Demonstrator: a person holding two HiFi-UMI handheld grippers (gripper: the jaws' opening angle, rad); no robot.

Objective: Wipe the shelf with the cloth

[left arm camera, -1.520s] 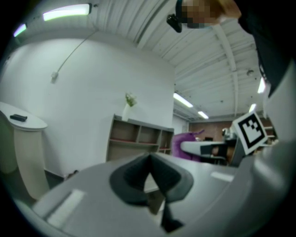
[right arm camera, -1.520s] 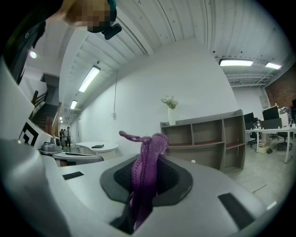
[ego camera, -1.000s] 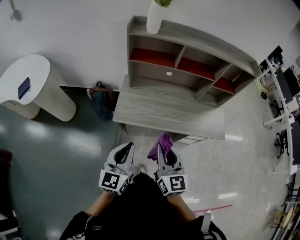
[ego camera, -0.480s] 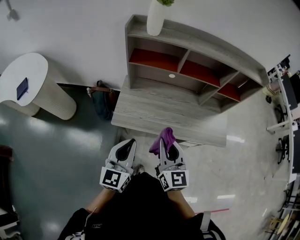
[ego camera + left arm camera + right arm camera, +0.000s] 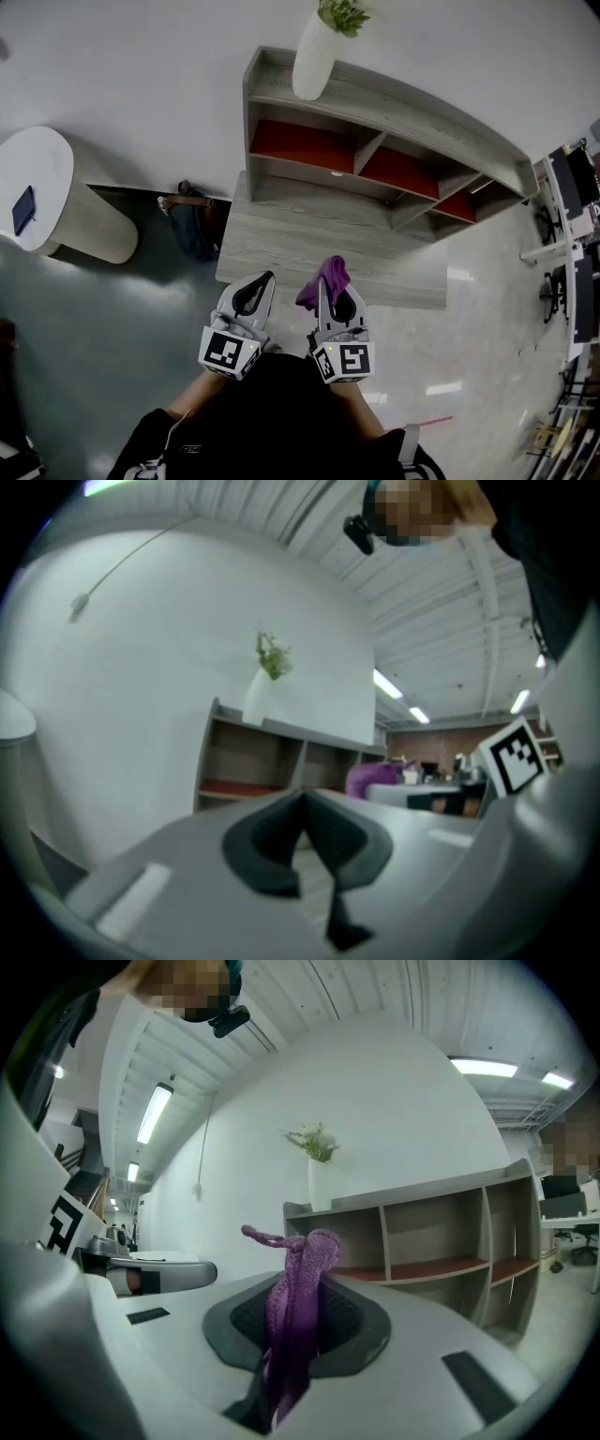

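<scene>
A grey wooden shelf unit with red-floored compartments stands against the white wall above a grey desk top. My right gripper is shut on a purple cloth, whose bunched end pokes up past the jaws over the desk's near edge. In the right gripper view the cloth hangs pinched between the dark pads, with the shelf unit ahead at right. My left gripper is shut and holds nothing, just left of the right one. The left gripper view looks over its closed jaws toward the shelf.
A white vase with a green plant stands on the shelf's top board. A round white table with a dark phone is at the left. A dark bag lies on the floor beside the desk. Office desks and chairs stand at far right.
Both grippers and the cloth have come closer to the desk; the cloth's tip now overlaps the desk's near edge. The view has shifted forward, showing more of the vase and plant.
</scene>
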